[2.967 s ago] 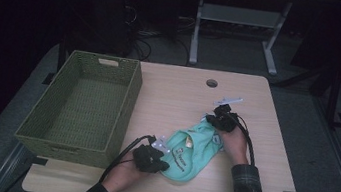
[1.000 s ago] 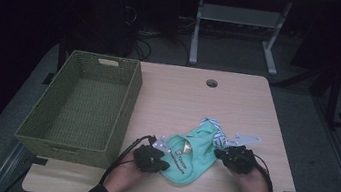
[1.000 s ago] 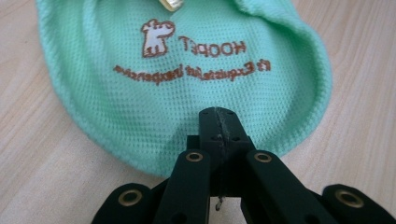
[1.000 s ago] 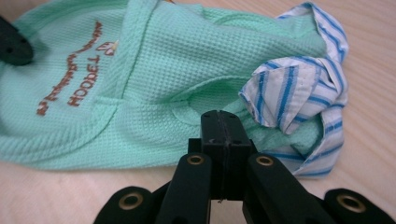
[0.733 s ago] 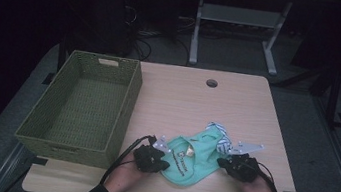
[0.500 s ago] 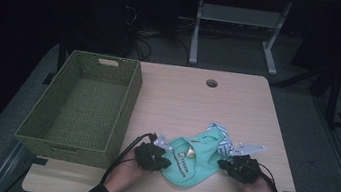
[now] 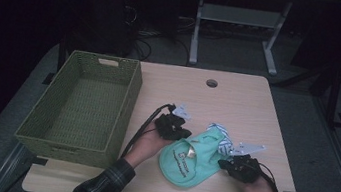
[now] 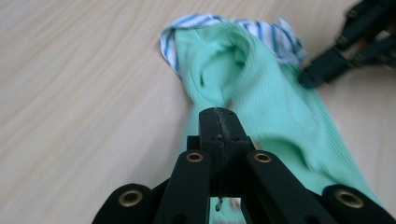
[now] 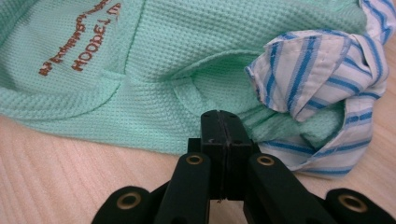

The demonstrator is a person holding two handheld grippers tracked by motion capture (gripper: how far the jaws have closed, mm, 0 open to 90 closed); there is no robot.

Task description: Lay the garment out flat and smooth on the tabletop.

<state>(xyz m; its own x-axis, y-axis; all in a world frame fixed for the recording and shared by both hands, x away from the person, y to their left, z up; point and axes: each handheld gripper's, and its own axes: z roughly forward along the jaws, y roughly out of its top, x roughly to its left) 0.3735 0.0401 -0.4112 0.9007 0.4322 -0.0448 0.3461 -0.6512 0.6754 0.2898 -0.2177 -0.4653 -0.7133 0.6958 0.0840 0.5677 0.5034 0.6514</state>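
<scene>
A small mint-green garment [image 7: 189,158] with a blue-striped collar lies on a wooden tabletop [image 7: 238,100], at about 5 o'clock from the centre. A person holds a claw in each hand and appears to be folding the garment.

The left claw [image 7: 172,126] sits at the garment's 10 o'clock corner. In the left gripper view its jaws are pressed together with green cloth pinched between them and pulled up into a ridge. The right claw [image 7: 235,165] sits at the garment's 3 o'clock edge, near the striped collar [image 9: 322,88]. Its jaws are also closed; in the right gripper view the tips rest at the cloth's hem, and a thin fold seems caught there, though that is hard to confirm.

The step in hand looks like lifting one edge to fold it over. The next move likely calls for carrying that edge across while the right claw anchors the other side.

Both forearms enter from 6 o'clock, the left angled towards 1 o'clock. A green woven basket [image 7: 112,62] stands empty at 9 o'clock.
</scene>
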